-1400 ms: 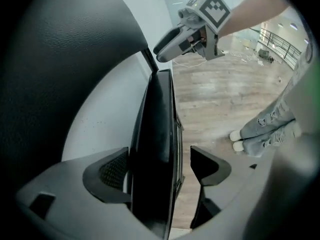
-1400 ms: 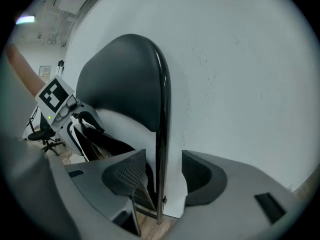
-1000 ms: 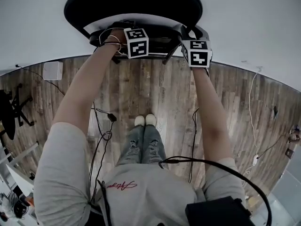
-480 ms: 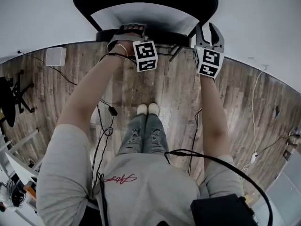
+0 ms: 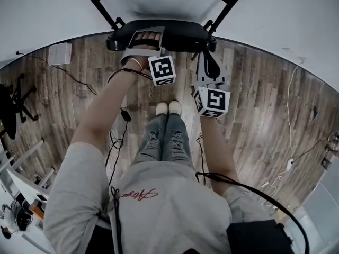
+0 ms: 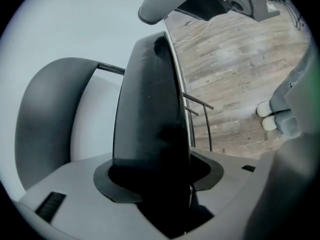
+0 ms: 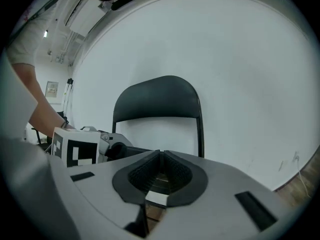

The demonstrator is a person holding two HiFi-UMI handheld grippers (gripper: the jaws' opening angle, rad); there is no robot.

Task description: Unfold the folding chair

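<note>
White wall (image 5: pixel 296 15) behind, wood-plank floor (image 5: pixel 254 99) below. 1 folding chair (image 5: pixel 180 33), black, stands on the floor by the wall, straight in front of the person (image 5: pixel 164 210). Its seat (image 6: pixel 147 109) sticks out toward them, and 1 curved backrest (image 7: pixel 157 96) stands upright above it w/ a gap btwn.

1 person, seen from above, both arms out fwd, 1 tool per hand = 2 tools.

Left tool (image 5: pixel 145 37): clenched on the seat's front edge, a bit left of centre. The left gripper view has the dark seat edge running right btwn the jaws, pads against it.

Right tool (image 5: pixel 207 57): near the seat's right front corner but off the chair, pointing toward it. Its jaws have just been closing and now sit together, nothing btwn them. Beyond them the right gripper view shows the backrest and wall.

2 marker cubes, 1 per tool: left cube (image 5: pixel 161 70), right cube (image 5: pixel 212 102).

2 pale shoes (image 5: pixel 168 108) side by side on the floor, btwn the arms.

1 white box (image 5: pixel 59 53) on the floor, far left by the wall.

Thin cables (image 5: pixel 119 136) trail over the planks; can't count them.
</note>
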